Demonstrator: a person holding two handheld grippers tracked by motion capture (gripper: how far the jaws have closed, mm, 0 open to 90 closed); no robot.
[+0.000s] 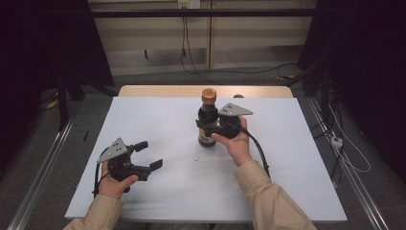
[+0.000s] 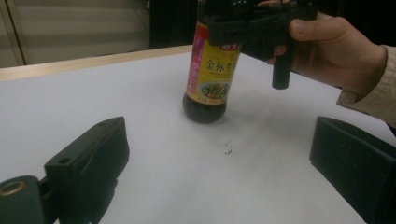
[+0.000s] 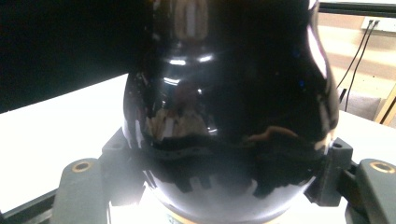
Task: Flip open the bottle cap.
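Observation:
A dark sauce bottle (image 1: 207, 120) with an orange cap and a yellow label stands upright near the middle of the white table (image 1: 158, 120). My right gripper (image 1: 210, 126) is shut on the bottle's body, its jaws pressing both sides. In the right gripper view the glossy black bottle (image 3: 229, 107) sits between the two jaws. My left gripper (image 1: 148, 154) rests open near the table's front left, nothing between its fingers. The left gripper view looks past its two spread jaws at the bottle (image 2: 211, 70) and the right hand (image 2: 336, 51) holding the other gripper.
A small speck (image 1: 197, 158) lies on the white surface in front of the bottle. The table's wooden far edge (image 1: 167, 91) shows behind. Cables run on the floor to the right and at the back.

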